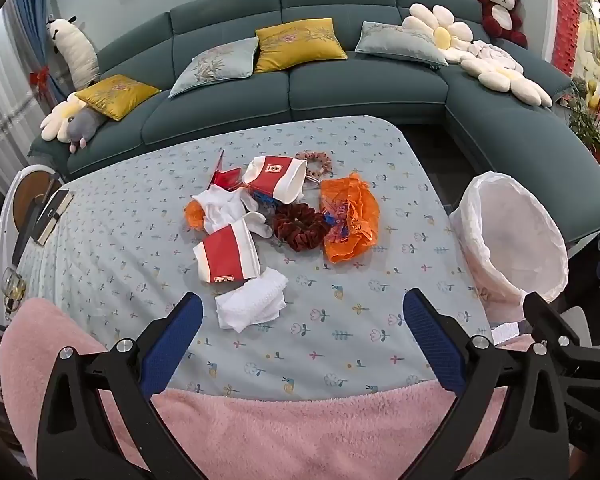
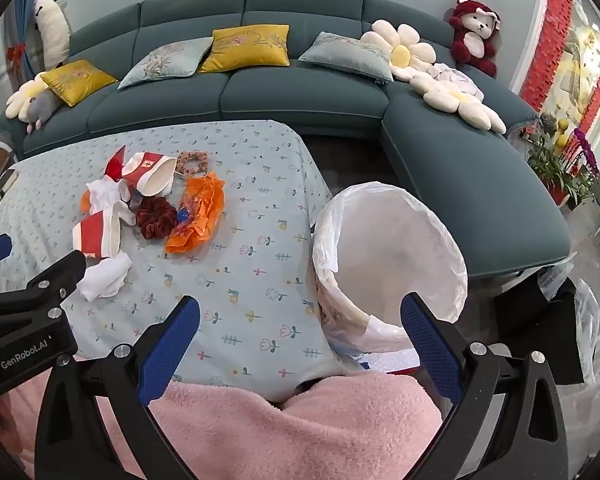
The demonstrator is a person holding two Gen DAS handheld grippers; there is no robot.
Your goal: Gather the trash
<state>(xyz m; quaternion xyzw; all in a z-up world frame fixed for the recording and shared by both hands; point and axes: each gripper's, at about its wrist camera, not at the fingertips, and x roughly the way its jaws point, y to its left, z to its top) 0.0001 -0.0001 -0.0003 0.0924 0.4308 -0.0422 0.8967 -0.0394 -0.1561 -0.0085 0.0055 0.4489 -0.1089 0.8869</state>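
A heap of trash lies mid-table: two red-and-white paper cups (image 1: 226, 256) (image 1: 276, 180), crumpled white tissue (image 1: 252, 304), an orange plastic bag (image 1: 350, 220) and a dark red scrunchie (image 1: 300, 228). The same tissue (image 2: 104, 276), bag (image 2: 198, 216) and nearer cup (image 2: 96, 236) show at the left of the right wrist view. A bin with a white liner (image 1: 512, 240) (image 2: 380, 240) stands off the table's right edge. My left gripper (image 1: 304, 304) hangs open just short of the tissue. My right gripper (image 2: 300, 304) is open and empty, between table edge and bin.
The table wears a pale blue flowered cloth (image 1: 340, 340) (image 2: 252, 280). Pink fleece (image 1: 300, 432) (image 2: 300, 420) covers its near edge under both grippers. A teal sofa (image 1: 340, 88) with cushions runs behind and along the right. A book (image 1: 54, 212) and a glass (image 1: 14, 284) sit far left.
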